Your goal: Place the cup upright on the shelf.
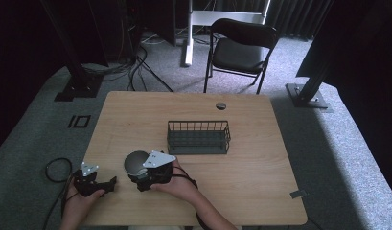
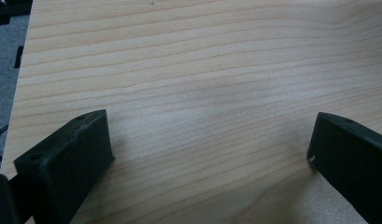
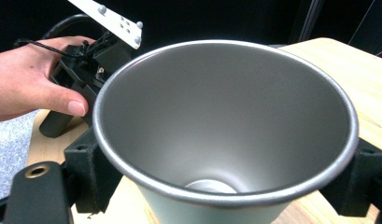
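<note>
One metal cup (image 3: pixel 226 126), plain grey with a rolled rim and tapering to a narrow base, sits clamped between the right gripper's (image 3: pixel 226 182) jaws, mouth facing back at its camera, long axis along them. Beyond it, the left gripper (image 2: pixel 209 154) gapes wide over bare table (image 2: pixel 202 70).

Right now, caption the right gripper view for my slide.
Right tongs straddle an upright metal cup; the left hand holds its tongs beyond.
</note>
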The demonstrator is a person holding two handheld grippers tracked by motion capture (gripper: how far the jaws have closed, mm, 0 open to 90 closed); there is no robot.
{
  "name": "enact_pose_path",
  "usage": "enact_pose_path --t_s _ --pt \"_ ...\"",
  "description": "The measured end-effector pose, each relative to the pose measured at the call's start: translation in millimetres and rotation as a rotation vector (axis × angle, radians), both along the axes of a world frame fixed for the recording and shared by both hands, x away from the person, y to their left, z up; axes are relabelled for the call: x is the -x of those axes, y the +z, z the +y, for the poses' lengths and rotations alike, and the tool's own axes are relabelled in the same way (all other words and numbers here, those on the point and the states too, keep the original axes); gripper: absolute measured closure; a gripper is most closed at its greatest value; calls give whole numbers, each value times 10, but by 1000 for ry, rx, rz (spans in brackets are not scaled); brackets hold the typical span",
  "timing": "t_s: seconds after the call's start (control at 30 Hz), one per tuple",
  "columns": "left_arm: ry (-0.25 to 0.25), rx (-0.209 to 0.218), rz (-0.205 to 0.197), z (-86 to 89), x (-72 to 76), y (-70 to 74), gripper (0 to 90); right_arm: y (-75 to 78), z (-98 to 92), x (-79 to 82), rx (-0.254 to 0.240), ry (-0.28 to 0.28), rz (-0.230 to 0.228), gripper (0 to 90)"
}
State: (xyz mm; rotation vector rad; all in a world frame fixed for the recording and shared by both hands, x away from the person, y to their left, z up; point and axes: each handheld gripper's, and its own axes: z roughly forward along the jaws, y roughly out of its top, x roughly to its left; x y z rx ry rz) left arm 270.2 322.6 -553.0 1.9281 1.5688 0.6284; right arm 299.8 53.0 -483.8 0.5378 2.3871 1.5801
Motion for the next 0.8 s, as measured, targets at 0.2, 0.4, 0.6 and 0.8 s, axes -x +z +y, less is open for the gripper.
enact_pose_path --t_s 0.2,0.4,0.6,0.8 --pt "-2 -4 -1 3 -1 1 2 124 -54 -15 -4 -17 -24 141" --pt "-2 -2 1 2 0 1 2 242 -94 -41 -13 -22 -31 141" --pt "-2 -2 1 2 0 1 2 381 -108 -70 -26 -45 -45 141" --pt "-3 -2 2 3 0 2 2 501 -182 -123 -42 -89 -60 141"
